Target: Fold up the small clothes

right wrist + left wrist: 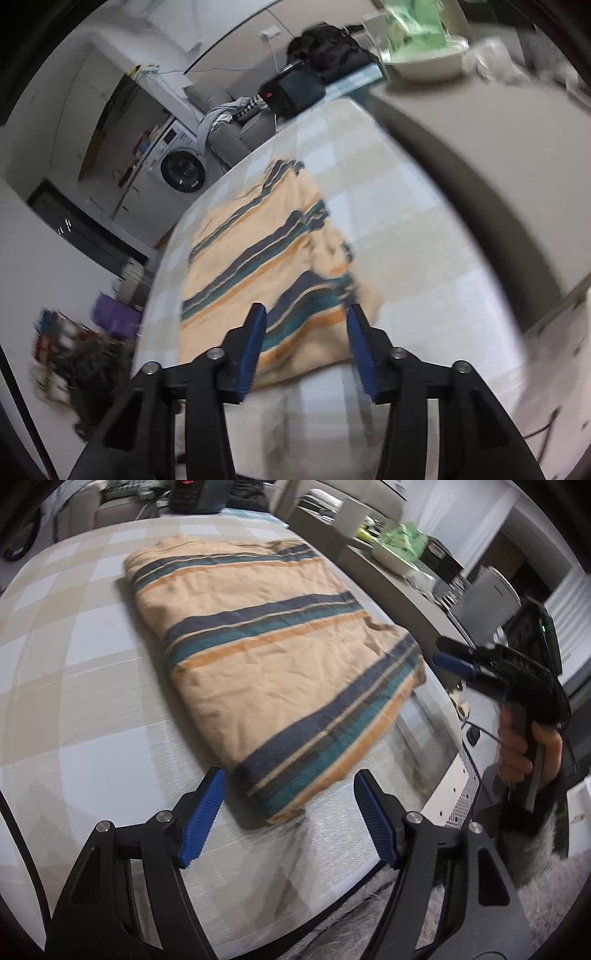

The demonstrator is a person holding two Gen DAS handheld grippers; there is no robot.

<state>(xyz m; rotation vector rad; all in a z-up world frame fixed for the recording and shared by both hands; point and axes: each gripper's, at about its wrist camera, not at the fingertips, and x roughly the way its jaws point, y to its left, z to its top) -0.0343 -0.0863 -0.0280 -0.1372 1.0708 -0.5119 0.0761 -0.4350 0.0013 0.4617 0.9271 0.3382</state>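
striped woven garment (266,657), folded flat | checked tablecloth (74,701) | left gripper (290,814), right gripper (304,345) fingers spread, seemingly empty

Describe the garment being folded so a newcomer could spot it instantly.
On the beige-and-white checked tablecloth lies one folded peach cotton garment, ahead of both open grippers. Its navy, teal and orange stripe bands make it the only patterned cloth there.

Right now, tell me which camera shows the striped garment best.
The left wrist view: the striped garment lies folded on the checked table, nearly whole and mostly sharp. The right wrist view shows it motion-blurred, its near edge hidden behind the jaws.
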